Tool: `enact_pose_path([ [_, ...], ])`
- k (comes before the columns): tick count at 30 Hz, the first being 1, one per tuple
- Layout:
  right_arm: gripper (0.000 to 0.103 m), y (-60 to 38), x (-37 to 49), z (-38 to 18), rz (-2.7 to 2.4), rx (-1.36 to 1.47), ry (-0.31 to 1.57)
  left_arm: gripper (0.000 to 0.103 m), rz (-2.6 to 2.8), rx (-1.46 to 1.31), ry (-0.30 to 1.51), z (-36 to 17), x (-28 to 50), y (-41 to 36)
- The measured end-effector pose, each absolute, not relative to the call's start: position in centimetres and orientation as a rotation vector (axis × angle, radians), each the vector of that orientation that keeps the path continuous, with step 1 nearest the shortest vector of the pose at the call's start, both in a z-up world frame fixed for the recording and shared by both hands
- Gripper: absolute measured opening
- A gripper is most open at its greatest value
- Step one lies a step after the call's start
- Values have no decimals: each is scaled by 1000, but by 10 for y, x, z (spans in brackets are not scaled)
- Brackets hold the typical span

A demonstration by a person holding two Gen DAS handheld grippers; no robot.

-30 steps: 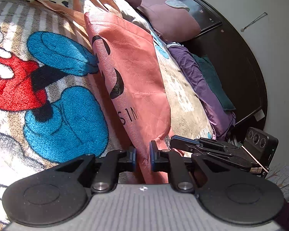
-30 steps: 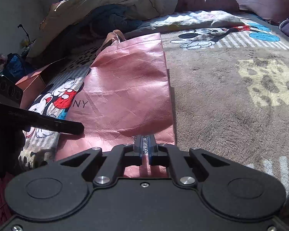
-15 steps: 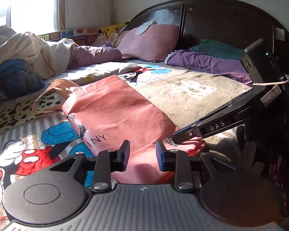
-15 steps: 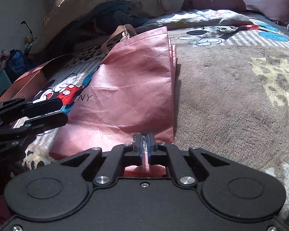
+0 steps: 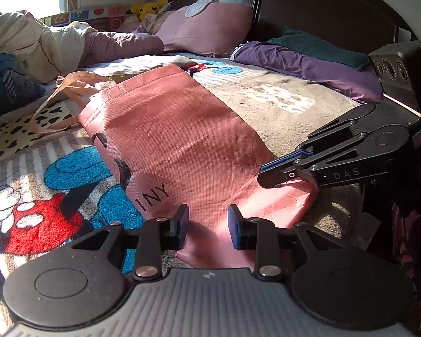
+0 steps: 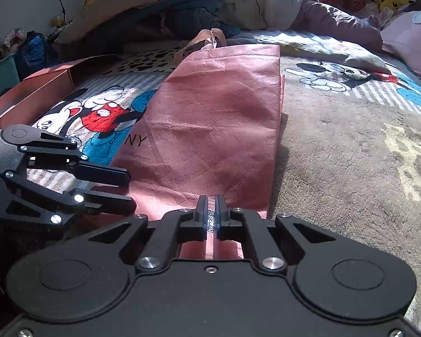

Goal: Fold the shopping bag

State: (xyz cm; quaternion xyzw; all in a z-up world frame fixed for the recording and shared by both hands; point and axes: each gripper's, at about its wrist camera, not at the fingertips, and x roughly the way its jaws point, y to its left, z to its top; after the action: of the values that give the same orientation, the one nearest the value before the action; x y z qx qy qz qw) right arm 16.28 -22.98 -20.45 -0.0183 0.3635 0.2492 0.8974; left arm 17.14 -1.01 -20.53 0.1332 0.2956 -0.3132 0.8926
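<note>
A pink woven shopping bag (image 5: 176,140) lies flat on the cartoon blanket, its peach handles (image 5: 70,90) trailing at the far end. My left gripper (image 5: 207,224) is open just above the bag's near left corner, and its pads do not press on the fabric. In the right wrist view the bag (image 6: 219,118) stretches away from my right gripper (image 6: 211,202), which is shut on the bag's near bottom edge. My left gripper (image 6: 130,191) shows there at the left with its fingers apart. In the left wrist view my right gripper (image 5: 263,175) pinches the bag's right corner.
A fleece blanket (image 5: 42,219) printed with cartoon mice covers the bed. Pink pillow (image 5: 210,25), purple cloth (image 5: 303,61) and a dark headboard (image 5: 322,5) stand at the far end. A heaped duvet (image 5: 28,39) lies far left. An orange cardboard box (image 6: 33,95) sits left of the bag.
My left gripper let go of the bag's edge, opened, rolled upright and drew back a little. The bag has settled flat. My right gripper stayed shut on the bottom edge.
</note>
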Motion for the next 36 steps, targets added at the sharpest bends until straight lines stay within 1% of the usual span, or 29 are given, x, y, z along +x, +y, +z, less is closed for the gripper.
enact_pose_path([
  [9,2,-230,151,-210,473,3,724,28,-680,346,590,-206,273,-1],
  [15,2,-224,149,-209,452,-23,723,29,-606,374,617,-206,312,-10],
  [17,2,-226,151,-209,456,-12,731,29,-571,403,628,-200,312,-23],
  [20,2,-227,152,-208,455,8,745,29,-650,427,577,-189,291,-47],
  [22,2,-227,152,-209,449,13,746,29,-722,481,552,-192,279,-68],
  [24,2,-225,150,-210,445,4,737,29,-746,535,554,-201,283,-85],
  [28,2,-222,147,-209,426,4,736,30,-743,388,620,-208,326,-87],
  [30,2,-224,149,-209,423,18,746,30,-738,358,639,-208,337,-86],
  [33,2,-225,153,-209,423,23,756,30,-702,359,664,-204,334,-82],
  [36,2,-225,152,-210,415,42,760,30,-669,325,668,-201,306,-65],
])
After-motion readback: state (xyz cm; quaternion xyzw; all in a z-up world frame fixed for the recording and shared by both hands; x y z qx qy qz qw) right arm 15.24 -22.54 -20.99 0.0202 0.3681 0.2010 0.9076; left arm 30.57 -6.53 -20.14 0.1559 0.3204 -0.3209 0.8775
